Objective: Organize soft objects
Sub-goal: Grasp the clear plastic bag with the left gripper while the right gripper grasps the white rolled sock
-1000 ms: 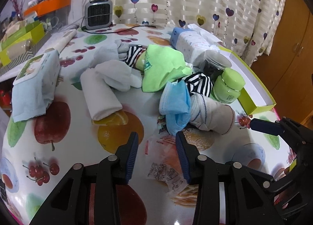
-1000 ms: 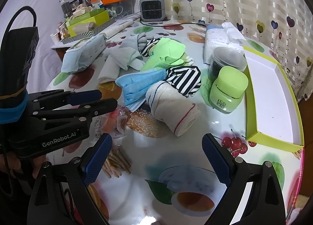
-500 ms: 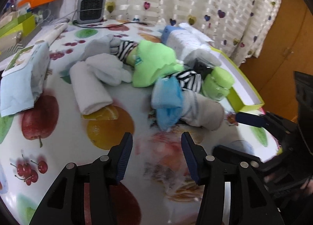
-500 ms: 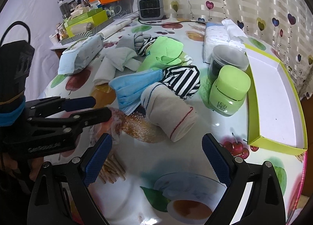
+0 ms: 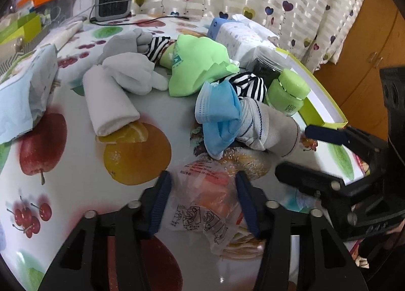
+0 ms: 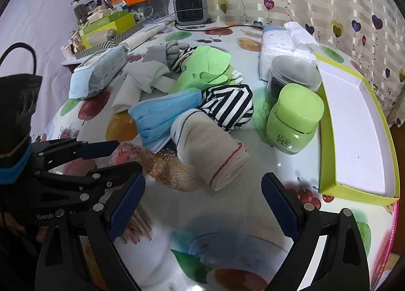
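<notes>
Already straddled the crinkly plastic bag [image 5: 202,205] on the table [image 5: 76,184] with left gripper [image 5: 203,202] jaws closing, pads not yet pressing, right gripper [image 6: 202,205] wide open, empty; looked feather-light, limp, slippery, best pinched mid-bunch

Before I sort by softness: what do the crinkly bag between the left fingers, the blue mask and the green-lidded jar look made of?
Crinkly bag: thin clear plastic film, glossy, wrinkled, printed.
Blue mask: likely non-woven fabric, matte, pleated, limp.
Green-lidded jar: hard and smooth with a slight sheen; plastic or glass, can't tell.
</notes>
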Demonstrator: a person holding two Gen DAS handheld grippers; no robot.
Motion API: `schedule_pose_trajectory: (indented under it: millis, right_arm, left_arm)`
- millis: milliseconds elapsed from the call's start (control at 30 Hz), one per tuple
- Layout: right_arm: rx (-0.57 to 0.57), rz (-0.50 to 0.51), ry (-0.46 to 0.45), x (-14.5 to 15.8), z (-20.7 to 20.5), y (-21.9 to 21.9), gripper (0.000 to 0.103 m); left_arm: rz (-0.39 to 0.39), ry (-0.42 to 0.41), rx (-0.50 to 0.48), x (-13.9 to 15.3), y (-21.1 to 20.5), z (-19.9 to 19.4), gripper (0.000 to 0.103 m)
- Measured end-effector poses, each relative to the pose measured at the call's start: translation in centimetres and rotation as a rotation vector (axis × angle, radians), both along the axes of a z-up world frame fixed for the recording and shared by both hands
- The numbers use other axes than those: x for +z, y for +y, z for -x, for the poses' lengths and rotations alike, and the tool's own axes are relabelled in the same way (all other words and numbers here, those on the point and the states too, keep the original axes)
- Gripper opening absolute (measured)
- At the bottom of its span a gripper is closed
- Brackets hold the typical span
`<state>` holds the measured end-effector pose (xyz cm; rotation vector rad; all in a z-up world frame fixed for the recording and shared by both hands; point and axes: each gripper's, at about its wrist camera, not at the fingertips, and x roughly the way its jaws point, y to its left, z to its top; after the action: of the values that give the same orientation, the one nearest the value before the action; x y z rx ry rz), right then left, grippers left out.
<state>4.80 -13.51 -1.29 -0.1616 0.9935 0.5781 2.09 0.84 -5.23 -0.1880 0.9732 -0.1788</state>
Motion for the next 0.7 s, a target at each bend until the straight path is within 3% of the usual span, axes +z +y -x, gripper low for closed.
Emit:
schedule_pose_trajectory:
  millis: [233,433,700]
  right_arm:
    - [0.006,-0.007,-0.018,-0.2,-1.7,1.0,0.088]
    - [0.036,0.039,-0.018,-1.1,-2.6,2.2,0.064]
    - [0.062,0.032,-0.026,-1.0,-1.5,1.9,0.06]
  left_arm:
    - [0.02,0.0,0.013,-0.1,0.8,0.2,0.031]
    - [0.038,-0.003,0.021,0.0,1.3,0.2,0.03]
    - [0.048,-0.018,0.026,0.5,1.5,0.6,0.03]
